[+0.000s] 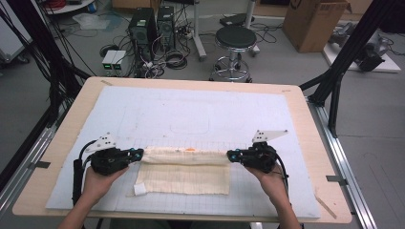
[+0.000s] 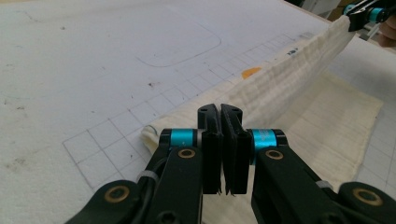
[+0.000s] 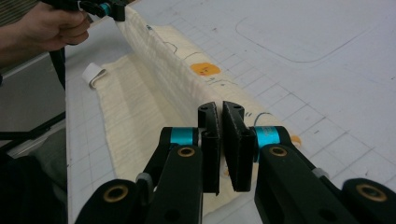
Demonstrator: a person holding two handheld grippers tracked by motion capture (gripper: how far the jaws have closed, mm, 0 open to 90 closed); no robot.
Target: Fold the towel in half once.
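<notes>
A cream cloth (image 1: 184, 179) lies half folded on the white gridded mat (image 1: 191, 114). Its raised edge (image 1: 186, 155) is stretched between both grippers. My left gripper (image 1: 138, 154) is shut on the left corner, my right gripper (image 1: 231, 155) on the right corner. In the left gripper view the jaws (image 2: 223, 112) pinch the cloth (image 2: 289, 70), which runs up to the right gripper (image 2: 369, 14). The right gripper view shows the jaws (image 3: 222, 109) pressed on the cloth (image 3: 154, 56), which carries an orange patch (image 3: 205, 69). The left gripper (image 3: 100, 7) holds its far end.
A white tag (image 1: 139, 189) sticks out at the cloth's lower left corner. The mat covers a wooden table (image 1: 305, 124). Behind the table are a black stool (image 1: 235, 40), computer towers (image 1: 143, 28), cables and a cardboard box (image 1: 313, 21). Black frame posts (image 1: 344, 57) stand at the right.
</notes>
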